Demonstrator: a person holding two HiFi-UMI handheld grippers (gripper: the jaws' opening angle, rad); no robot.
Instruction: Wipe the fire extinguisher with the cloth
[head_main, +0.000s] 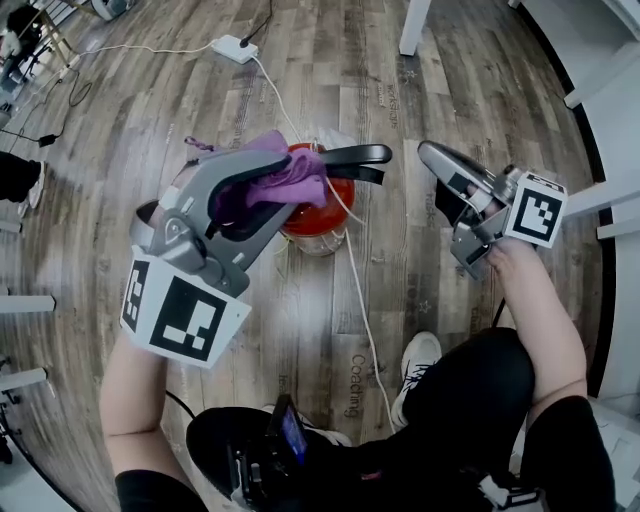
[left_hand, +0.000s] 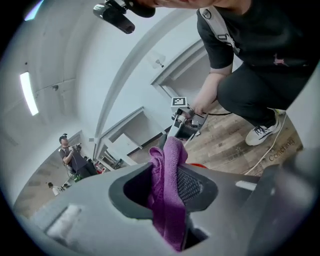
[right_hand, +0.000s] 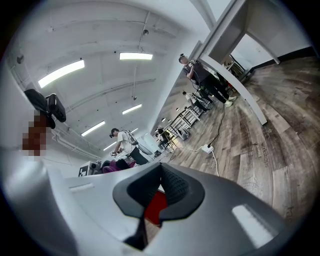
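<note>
1. The left gripper (head_main: 308, 185), nearest the lens, is being held above the extinguisher (head_main: 318, 218). Its jaws are being kept partly closed, clamping the purple cloth (left_hand: 167, 200).
2. The extinguisher is being shown upright on the floor (head_main: 330, 60), under the cloth and between the grippers. Contact with the cloth cannot be told.
3. The right gripper (head_main: 432, 157) is being held near the lever (head_main: 355, 155), with its jaws pressed together on nothing.
4. By judgement, the wipe is being done best with the cloth pressed flat to the red body and drawn round it. The lever and the white cable (head_main: 357, 280) are best avoided.
5. The floor print (head_main: 357, 385) is being read as "Coaching". Other print is too small.
</note>
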